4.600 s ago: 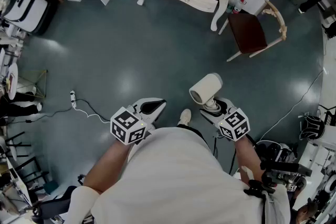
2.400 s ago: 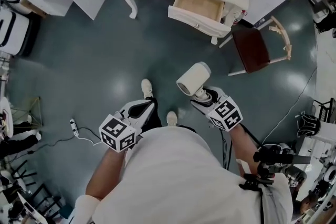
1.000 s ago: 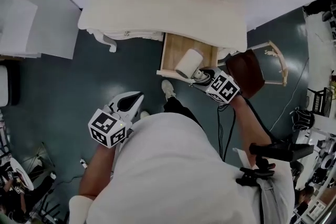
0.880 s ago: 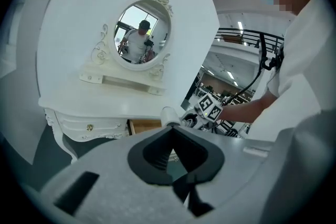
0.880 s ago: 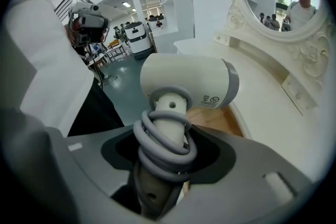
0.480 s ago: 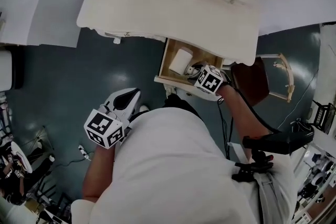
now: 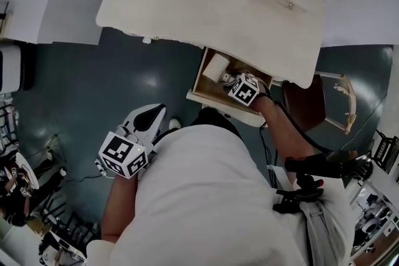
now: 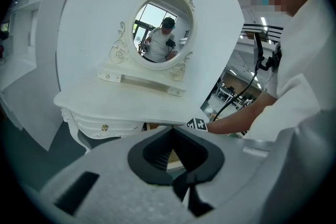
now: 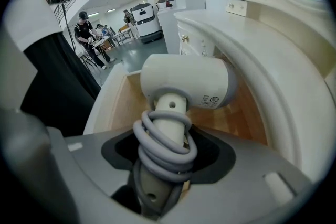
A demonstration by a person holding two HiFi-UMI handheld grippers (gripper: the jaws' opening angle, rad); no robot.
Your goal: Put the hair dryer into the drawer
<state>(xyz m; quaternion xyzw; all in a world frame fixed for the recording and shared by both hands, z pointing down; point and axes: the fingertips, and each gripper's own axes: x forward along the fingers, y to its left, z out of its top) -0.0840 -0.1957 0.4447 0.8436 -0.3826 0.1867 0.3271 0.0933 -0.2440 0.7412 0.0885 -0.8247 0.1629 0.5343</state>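
A cream hair dryer (image 7: 216, 66) with its grey cord wound round the handle hangs inside the open wooden drawer (image 7: 201, 96) of the dressing table. My right gripper (image 7: 229, 79) is shut on the handle and points steeply down into the drawer. In the right gripper view the hair dryer (image 9: 184, 81) fills the middle, its barrel lying across above the drawer's wood floor (image 9: 123, 107), and my right gripper (image 9: 161, 165) clamps the cord-wrapped handle. My left gripper (image 7: 157, 113) is held over the floor to the drawer's left, shut and empty. In its own view my left gripper (image 8: 171, 131) faces the table.
The white tabletop (image 7: 212, 3) overhangs the back of the drawer. An oval mirror (image 8: 163, 26) stands on the table. A chair with a dark red seat (image 7: 307, 103) is just right of the drawer. A person's white-clad body fills the lower head view.
My right gripper has sunk with the hair dryer from above the drawer's front down into it. My left gripper has shifted only slightly.
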